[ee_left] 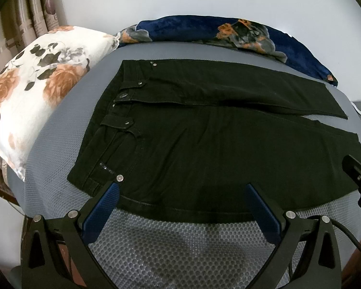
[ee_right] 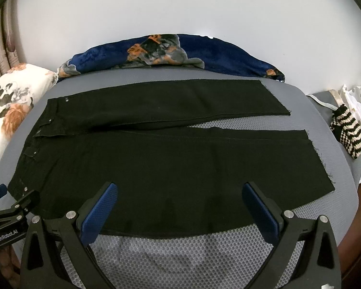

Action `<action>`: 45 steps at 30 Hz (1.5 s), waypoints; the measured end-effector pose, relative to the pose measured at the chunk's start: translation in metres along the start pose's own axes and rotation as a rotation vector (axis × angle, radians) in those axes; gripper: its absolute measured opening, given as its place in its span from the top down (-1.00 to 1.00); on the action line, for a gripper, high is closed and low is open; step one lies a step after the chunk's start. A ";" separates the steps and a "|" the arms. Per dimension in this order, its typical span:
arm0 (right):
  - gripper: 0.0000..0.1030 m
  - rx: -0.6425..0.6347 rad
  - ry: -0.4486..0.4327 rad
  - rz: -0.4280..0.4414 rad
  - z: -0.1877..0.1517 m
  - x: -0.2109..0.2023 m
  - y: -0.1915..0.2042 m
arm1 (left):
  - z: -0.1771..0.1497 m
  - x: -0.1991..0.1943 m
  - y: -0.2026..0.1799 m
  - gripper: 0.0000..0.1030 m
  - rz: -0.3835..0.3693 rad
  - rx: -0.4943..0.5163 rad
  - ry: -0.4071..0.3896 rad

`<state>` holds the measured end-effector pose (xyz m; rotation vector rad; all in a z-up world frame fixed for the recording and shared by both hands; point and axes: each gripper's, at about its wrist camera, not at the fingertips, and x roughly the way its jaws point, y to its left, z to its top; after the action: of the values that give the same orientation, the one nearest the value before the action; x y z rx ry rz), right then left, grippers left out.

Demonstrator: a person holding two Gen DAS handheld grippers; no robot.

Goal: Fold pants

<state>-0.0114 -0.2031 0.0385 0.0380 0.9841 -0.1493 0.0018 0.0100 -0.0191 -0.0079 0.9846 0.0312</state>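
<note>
The black pants (ee_left: pixel 204 130) lie spread flat on a grey honeycomb-mesh bed cover (ee_left: pixel 170 248), front side up. Their long axis runs left to right across the bed: the waistband points toward the floral pillow (ee_left: pixel 36 96), and the two legs stretch away from the pillow to the far side of the bed. The legs lie side by side, touching near the crotch and parting toward the hems, where a thin wedge of grey cover shows between them in the right wrist view. The hems look raw and frayed. Silver rivets, a dark waist button and belt loops show near the waistband; the cloth is smooth with few creases.

Beyond the pants, along the white wall, lies a navy blanket (ee_right: pixel 170 53) with an orange and grey print. Past the hems, off the bed's edge, a black-and-cream striped knit piece (ee_right: pixel 349 132) rests against a white spotted bag (ee_right: pixel 358 106); what the bag holds cannot be told.

The left tool (ee_left: pixel 181 192) hangs over the near edge of the pants close to the waistband corner, its blue-padded fingers (ee_left: pixel 101 214) spread wide and holding nothing. The right tool (ee_right: pixel 180 192) hangs over the near leg's edge farther from the pillow, likewise spread wide and empty.
</note>
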 end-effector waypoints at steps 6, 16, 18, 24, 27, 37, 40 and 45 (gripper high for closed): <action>-1.00 0.001 0.000 0.001 -0.001 0.001 0.001 | 0.000 0.001 -0.001 -0.99 -0.001 -0.001 0.001; -1.00 0.007 -0.006 0.037 0.014 0.011 -0.002 | 0.014 0.011 0.012 -0.99 0.005 -0.034 -0.008; -1.00 0.030 -0.001 0.057 0.022 0.015 -0.005 | 0.023 0.014 0.019 -0.99 0.014 -0.037 -0.017; -1.00 0.053 -0.066 0.169 0.054 0.029 -0.013 | 0.064 0.025 0.058 -0.98 0.000 -0.086 -0.042; -1.00 0.095 -0.042 0.231 0.074 0.046 -0.019 | 0.088 0.034 0.083 -0.86 -0.023 -0.114 -0.048; -1.00 0.213 -0.013 0.333 0.131 0.101 -0.014 | 0.165 0.099 0.162 -0.39 -0.204 -0.244 -0.001; -1.00 0.222 -0.005 0.403 0.141 0.113 -0.006 | 0.182 0.131 0.179 -0.20 -0.301 -0.287 0.048; -1.00 0.206 0.029 0.417 0.153 0.137 0.010 | 0.200 0.185 0.207 -0.04 -0.496 -0.439 0.126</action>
<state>0.1912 -0.2236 0.0085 0.4324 0.9663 0.1344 0.2645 0.2251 -0.0609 -0.6625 1.0624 -0.2116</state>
